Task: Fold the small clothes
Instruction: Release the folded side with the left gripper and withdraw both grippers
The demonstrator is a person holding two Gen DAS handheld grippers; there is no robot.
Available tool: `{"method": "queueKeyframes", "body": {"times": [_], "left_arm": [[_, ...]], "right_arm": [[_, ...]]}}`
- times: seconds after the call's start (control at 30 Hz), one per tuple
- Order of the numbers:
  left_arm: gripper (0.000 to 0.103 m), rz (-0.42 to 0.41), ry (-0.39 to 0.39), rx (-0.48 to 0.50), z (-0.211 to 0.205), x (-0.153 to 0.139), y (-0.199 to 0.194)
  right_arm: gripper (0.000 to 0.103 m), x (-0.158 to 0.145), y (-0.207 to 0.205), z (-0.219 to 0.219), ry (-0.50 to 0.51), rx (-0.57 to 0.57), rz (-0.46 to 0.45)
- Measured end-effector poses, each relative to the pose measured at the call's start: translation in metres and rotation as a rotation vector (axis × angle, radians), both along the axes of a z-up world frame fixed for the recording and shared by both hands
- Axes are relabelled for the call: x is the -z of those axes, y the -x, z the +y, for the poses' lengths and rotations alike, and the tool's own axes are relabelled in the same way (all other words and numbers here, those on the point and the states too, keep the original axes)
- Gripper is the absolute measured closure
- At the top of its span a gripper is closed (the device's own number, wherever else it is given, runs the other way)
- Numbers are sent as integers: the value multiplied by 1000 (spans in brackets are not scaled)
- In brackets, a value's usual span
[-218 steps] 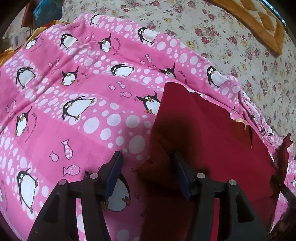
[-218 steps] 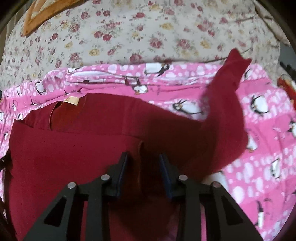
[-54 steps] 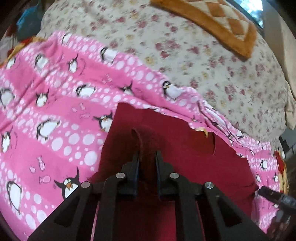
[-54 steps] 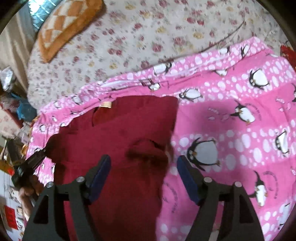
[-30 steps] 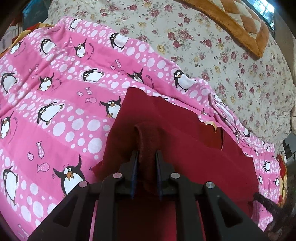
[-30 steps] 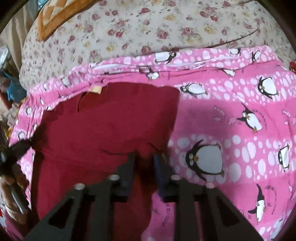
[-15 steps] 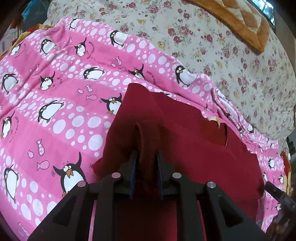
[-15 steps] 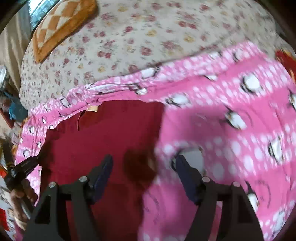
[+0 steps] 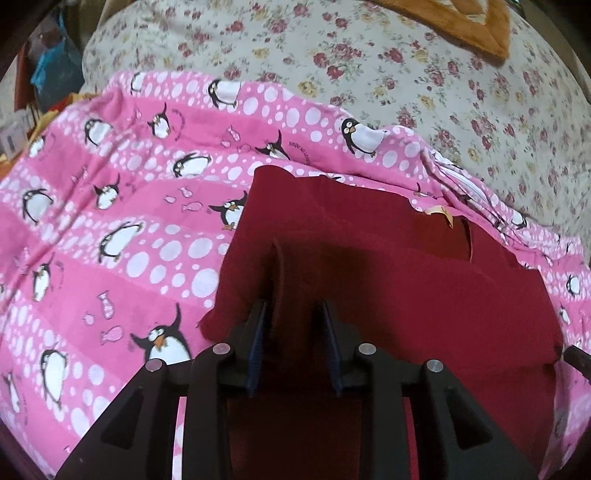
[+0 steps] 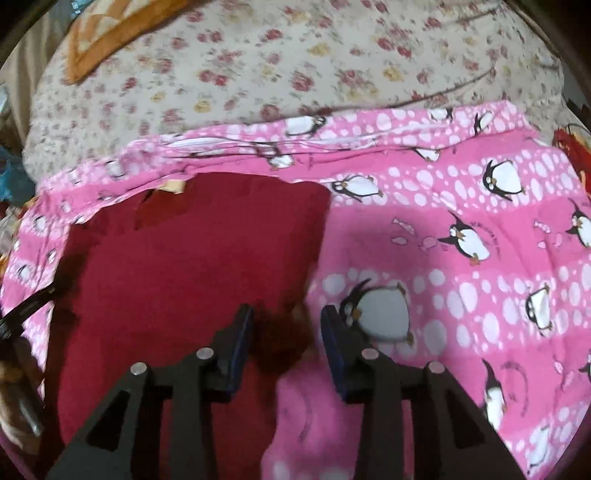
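Observation:
A dark red garment (image 9: 406, 295) lies flat on a pink penguin blanket (image 9: 110, 240), its tan label (image 9: 437, 212) at the far edge. My left gripper (image 9: 293, 332) sits over the garment's left part. Its jaws are opening, and an upright fold of red cloth stands between the pads without being pinched. In the right wrist view the garment (image 10: 184, 277) fills the left half. My right gripper (image 10: 288, 343) straddles a bunched bit of its right edge. Those jaws are closing, with a gap still showing beside the right pad.
The pink blanket (image 10: 461, 277) lies on a floral bedspread (image 9: 406, 74). An orange patchwork cushion (image 10: 103, 33) rests at the back. Clutter shows past the bed's left side (image 9: 51, 66). A hand with the other gripper (image 10: 22, 317) is at the left rim.
The left jaws, earlier pinched on the red fold, have parted a little. The right jaws went from shut to wide open and now stand narrower around the bunched cloth edge.

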State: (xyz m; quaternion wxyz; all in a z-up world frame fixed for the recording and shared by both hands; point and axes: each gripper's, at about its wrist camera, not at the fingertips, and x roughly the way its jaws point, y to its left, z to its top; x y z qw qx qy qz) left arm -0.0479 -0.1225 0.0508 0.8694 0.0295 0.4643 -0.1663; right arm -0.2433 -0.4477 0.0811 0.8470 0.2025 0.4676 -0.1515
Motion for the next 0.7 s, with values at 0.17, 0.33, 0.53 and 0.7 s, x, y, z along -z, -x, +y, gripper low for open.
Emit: {"method": "queueKeyframes", "body": {"times": [0.17, 0.33, 0.53, 0.7], "left_arm": [[93, -21, -5, 19, 9, -4, 20], [93, -30, -29, 34, 15, -10, 42], [93, -59, -46, 95, 22, -20, 84], [92, -34, -67, 124, 35, -13, 117]], "right_arm": [[53, -2, 32, 22, -69, -44, 18], [48, 7, 62, 45, -120, -84, 46], [41, 18, 94, 66, -160, -115, 64], [36, 23, 116, 83, -159, -153, 90]]}}
